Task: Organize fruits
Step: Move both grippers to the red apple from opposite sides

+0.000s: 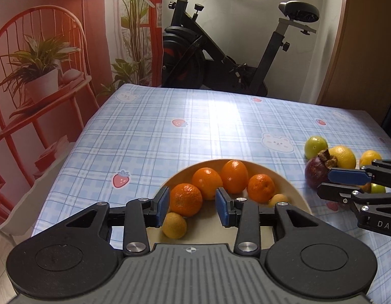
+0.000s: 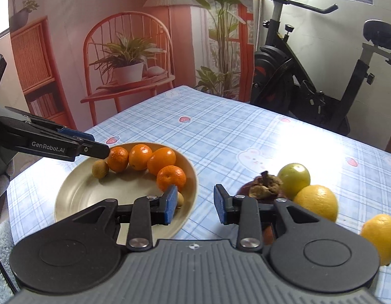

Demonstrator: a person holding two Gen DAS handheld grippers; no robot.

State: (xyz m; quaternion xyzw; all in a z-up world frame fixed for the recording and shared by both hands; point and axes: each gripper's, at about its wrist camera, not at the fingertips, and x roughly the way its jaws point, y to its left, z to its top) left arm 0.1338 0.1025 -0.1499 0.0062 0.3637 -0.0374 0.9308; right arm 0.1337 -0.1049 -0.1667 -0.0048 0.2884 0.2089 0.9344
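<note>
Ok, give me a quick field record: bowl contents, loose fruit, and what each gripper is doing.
bowl: four oranges in an arc, plus two small yellowish fruits
loose fruit on tablecloth: dark mangosteen, green fruit, two lemons, right of the bowl
left gripper: open, empty, over the bowl above an orange
right gripper: open, empty, between bowl and mangosteen
hidden: more fruit partly behind the right gripper, unclear what
</note>
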